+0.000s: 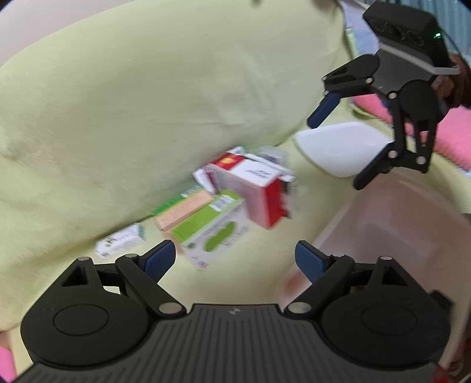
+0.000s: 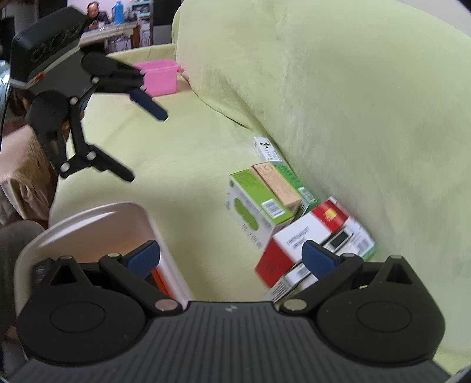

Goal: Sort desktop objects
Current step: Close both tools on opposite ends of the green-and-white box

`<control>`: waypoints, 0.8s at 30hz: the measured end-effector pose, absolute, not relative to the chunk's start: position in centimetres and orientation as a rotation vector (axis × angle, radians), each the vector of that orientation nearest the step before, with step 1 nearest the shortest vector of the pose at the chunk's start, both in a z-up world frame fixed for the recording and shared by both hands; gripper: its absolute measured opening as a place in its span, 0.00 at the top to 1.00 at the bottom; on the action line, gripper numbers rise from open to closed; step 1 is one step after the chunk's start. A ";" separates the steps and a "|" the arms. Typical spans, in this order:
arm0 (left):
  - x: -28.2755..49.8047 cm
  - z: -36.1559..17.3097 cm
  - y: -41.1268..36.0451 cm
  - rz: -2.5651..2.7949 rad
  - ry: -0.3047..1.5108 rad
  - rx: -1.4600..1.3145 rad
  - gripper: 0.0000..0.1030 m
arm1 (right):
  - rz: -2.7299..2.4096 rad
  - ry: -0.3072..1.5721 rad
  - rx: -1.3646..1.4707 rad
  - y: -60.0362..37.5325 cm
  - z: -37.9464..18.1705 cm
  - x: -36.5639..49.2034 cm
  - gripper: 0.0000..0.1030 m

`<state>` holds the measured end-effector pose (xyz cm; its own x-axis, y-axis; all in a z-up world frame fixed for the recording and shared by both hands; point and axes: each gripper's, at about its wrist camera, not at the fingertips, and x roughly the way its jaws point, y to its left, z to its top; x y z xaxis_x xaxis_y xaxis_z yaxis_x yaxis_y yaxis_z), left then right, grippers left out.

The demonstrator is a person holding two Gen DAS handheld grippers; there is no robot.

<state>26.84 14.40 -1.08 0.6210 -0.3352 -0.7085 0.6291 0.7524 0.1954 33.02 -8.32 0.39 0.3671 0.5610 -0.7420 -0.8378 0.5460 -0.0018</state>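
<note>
Against the sofa back (image 2: pixel 338 88) your boxes (image 2: pixel 273 206) lie heaped, bare seat leftward; both grippers, left (image 1: pixel 235 259) and right (image 2: pixel 231 259), hover spread and empty, bin (image 2: pixel 97 218) beside.

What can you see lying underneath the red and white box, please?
The red and white box rests on other flat cartons, one with a green edge. How many lie beneath is hidden by the box and the right gripper.

green sofa (image 2: pixel 353 88), background person (image 2: pixel 93 11)

boxes (image 1: pixel 235 200) on sofa (image 1: pixel 147 103), both grippers (L (image 1: pixel 235 259), R (image 1: pixel 338 150)) open
</note>
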 end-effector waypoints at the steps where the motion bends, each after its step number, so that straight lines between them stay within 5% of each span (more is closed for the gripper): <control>1: 27.7 -1.1 14.7 -0.573 0.702 0.455 0.13 | 0.938 0.761 -0.414 -8.1 0.4 33.7 0.01; 9: 34.4 -3.2 16.1 -0.581 0.729 0.445 0.13 | 0.978 0.772 -0.464 -5.0 -1.6 38.6 0.03; 14: 37.2 -5.5 16.1 -0.649 0.761 0.497 0.26 | 1.028 0.816 -0.567 -3.1 -3.9 40.8 0.10; 24: 40.7 -9.2 15.6 -0.731 0.825 0.610 0.26 | 1.088 0.863 -0.739 -0.5 -7.0 43.5 0.21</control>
